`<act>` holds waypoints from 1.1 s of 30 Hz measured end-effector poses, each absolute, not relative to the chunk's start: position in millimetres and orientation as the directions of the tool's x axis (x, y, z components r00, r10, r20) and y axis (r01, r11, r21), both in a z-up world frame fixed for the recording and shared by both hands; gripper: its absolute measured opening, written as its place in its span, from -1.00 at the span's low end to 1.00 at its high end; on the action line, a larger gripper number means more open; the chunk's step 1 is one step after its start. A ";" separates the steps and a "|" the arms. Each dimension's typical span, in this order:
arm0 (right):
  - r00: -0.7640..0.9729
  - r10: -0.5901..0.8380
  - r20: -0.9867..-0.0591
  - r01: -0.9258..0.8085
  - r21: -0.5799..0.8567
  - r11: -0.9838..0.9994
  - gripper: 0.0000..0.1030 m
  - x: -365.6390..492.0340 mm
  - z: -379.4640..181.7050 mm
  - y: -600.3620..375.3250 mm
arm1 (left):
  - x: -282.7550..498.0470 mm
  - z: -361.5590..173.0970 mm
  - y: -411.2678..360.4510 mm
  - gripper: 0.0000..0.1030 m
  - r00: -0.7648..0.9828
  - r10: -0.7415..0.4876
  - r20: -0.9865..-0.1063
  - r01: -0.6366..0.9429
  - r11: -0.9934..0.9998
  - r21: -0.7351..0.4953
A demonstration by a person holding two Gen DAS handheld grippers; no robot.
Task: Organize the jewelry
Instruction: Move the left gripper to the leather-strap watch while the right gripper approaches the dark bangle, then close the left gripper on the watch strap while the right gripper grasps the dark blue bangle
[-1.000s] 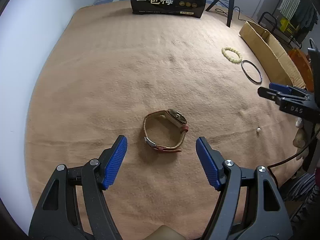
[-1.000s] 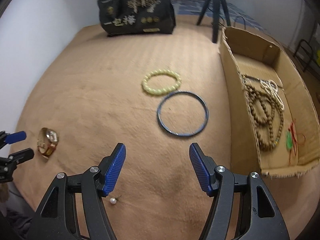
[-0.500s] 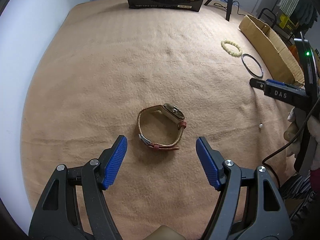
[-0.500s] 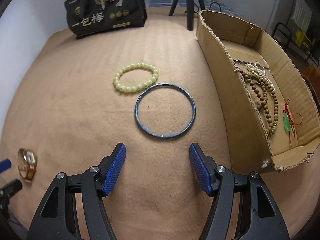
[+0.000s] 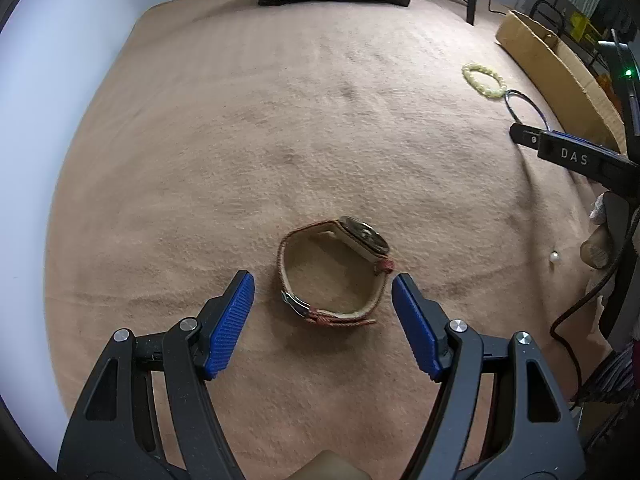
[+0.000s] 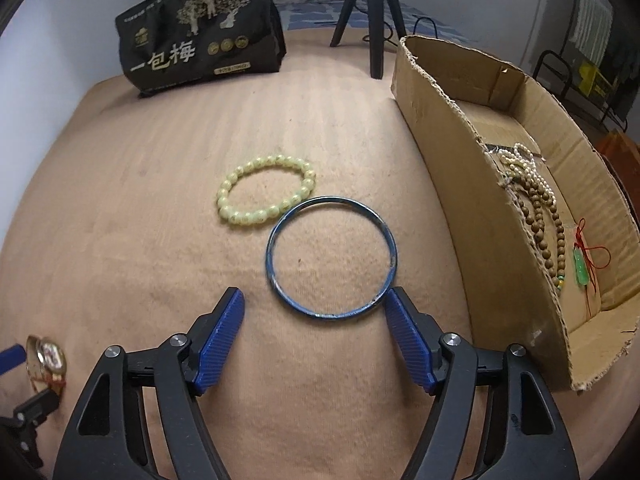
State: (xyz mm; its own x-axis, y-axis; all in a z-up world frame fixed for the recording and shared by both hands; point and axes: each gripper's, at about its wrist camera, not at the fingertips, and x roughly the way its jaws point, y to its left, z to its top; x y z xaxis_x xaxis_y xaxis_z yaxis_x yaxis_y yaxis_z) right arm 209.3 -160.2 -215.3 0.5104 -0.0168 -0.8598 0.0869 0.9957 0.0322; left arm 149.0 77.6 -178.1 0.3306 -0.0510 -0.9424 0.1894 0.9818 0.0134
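Observation:
A wristwatch [image 5: 334,270] with a tan and red strap lies on the brown blanket. My left gripper [image 5: 322,280] is open, its blue pads either side of the strap's near end. My right gripper [image 6: 314,302] is open, just short of a blue bangle [image 6: 331,256] lying flat, whose near edge sits between the fingertips. A pale green bead bracelet [image 6: 266,195] touches the bangle's far left. The watch also shows in the right wrist view [image 6: 46,358]. A small white pearl [image 5: 554,256] lies right of the watch.
A cardboard box [image 6: 460,128] at the right holds wooden beads [image 6: 550,216], a pearl strand [image 6: 524,160] and a green pendant on red cord [image 6: 581,268]. A black snack bag [image 6: 200,40] and a tripod [image 6: 372,12] stand at the back. The right gripper's arm [image 5: 572,156] crosses the left view.
Both grippers moved forward. The watch now sits nearer between the left pads, and the bangle's near edge has come between the right fingertips. Both stay open.

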 end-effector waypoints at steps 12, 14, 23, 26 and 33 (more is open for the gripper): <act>0.562 -0.010 -0.827 0.073 0.038 0.997 0.23 214.5 -214.9 -162.2 | 156.5 -188.0 78.1 0.43 0.302 -0.076 -0.950 0.179 0.984 -0.022; 0.566 0.003 -0.824 0.070 0.052 0.996 0.23 214.1 -214.4 -164.6 | 157.4 -188.6 75.7 0.43 0.306 -0.077 -0.949 0.182 0.983 -0.021; 0.573 0.018 -0.819 0.042 0.051 0.998 0.22 211.4 -211.8 -163.9 | 161.4 -190.1 75.8 0.22 0.314 -0.087 -0.945 0.174 0.984 -0.032; 0.574 0.022 -0.819 0.033 0.049 0.998 0.22 210.5 -210.9 -163.6 | 160.8 -190.1 73.3 0.21 0.324 -0.077 -0.943 0.179 0.984 -0.019; 0.583 0.031 -0.812 0.019 0.052 0.998 0.21 206.4 -207.8 -163.5 | 160.1 -188.4 69.0 0.17 0.340 -0.071 -0.938 0.175 0.984 -0.011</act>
State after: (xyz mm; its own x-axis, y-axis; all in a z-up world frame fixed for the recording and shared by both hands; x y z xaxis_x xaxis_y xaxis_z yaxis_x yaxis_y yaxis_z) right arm 206.4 -163.5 -207.8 0.5834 0.0311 -0.8116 0.0191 0.9985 0.0520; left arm 160.1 69.0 -188.4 0.3405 -0.0710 -0.9376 0.1750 0.9845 -0.0110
